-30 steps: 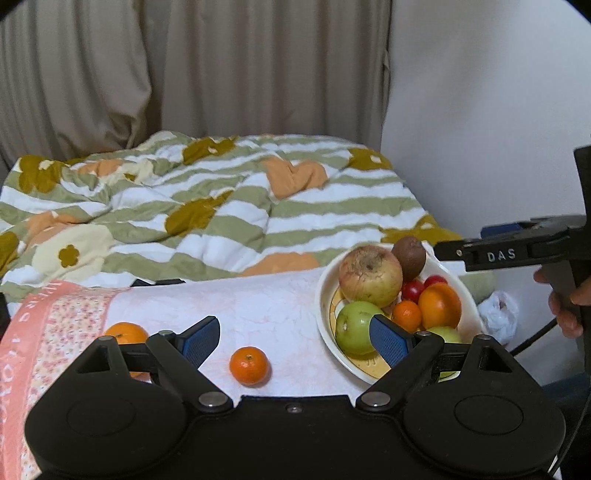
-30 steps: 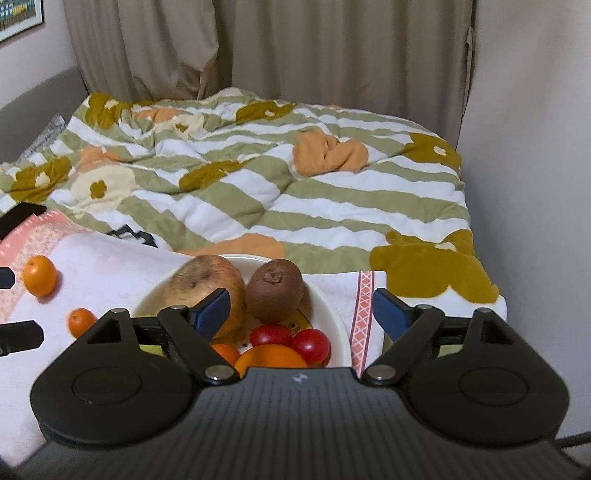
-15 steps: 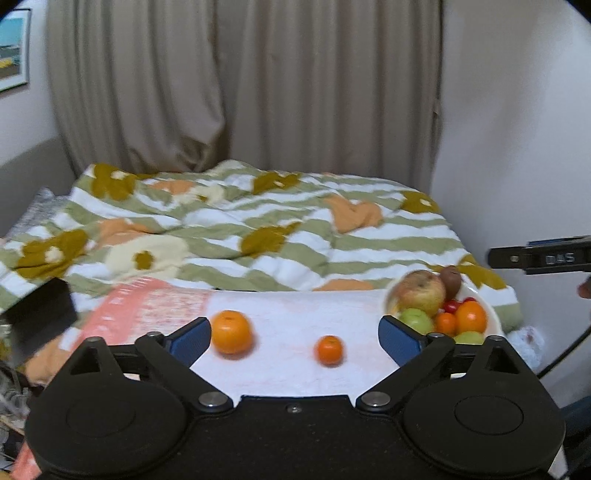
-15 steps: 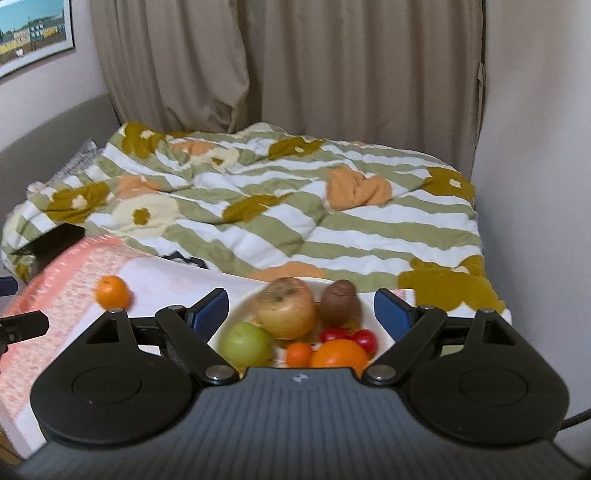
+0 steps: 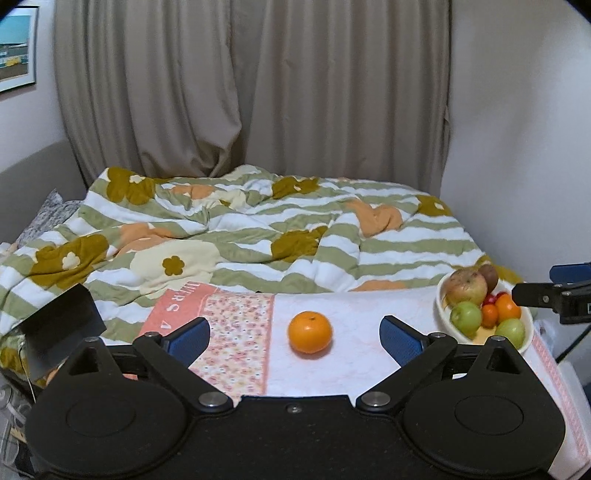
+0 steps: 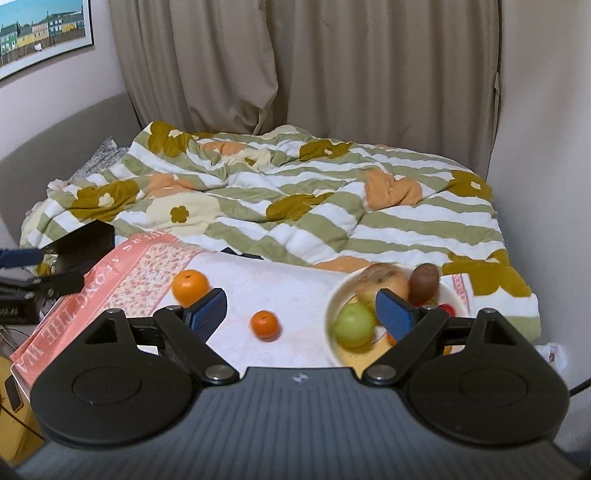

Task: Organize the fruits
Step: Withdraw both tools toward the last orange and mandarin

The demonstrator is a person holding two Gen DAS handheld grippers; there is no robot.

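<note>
**Both grippers spread wide above the fruit, nothing held**

We see the left gripper (image 5: 293, 332) with its blue-padded fingers (image 5: 188, 338) set far apart and nothing between the pads; its jaws have just been opening. In its view the large orange (image 5: 309, 331) lies on the white cloth (image 5: 354, 354) beyond the fingertips, apart from both of them. That cloth has a pink flowered band (image 5: 236, 332) along its left side and covers the desk at the foot of the bed.

The right gripper (image 6: 301, 314) is likewise spread wide and empty, and its jaws too have just been opening. From its camera we see two loose fruits on the cloth: the large orange (image 6: 190, 286) just behind the left fingertip, and a small orange (image 6: 264, 325) nearer the middle, well apart from the bowl.

The white bowl (image 6: 334, 306) stands at the right end of the cloth. In it we make out a brownish apple (image 5: 466, 290), a kiwi (image 6: 424, 282), a green apple (image 6: 354, 325), a second green fruit (image 5: 511, 330), two orange fruits (image 5: 508, 308) and small red ones (image 5: 489, 299). The right gripper's right finger (image 6: 395, 319) hides part of the bowl's contents in its own view.

Behind the desk lies a striped, flowered quilt (image 5: 258, 236) on the bed, with beige curtains (image 5: 258, 92) beyond and a framed picture (image 6: 40, 33) on the wall to the left.
</note>
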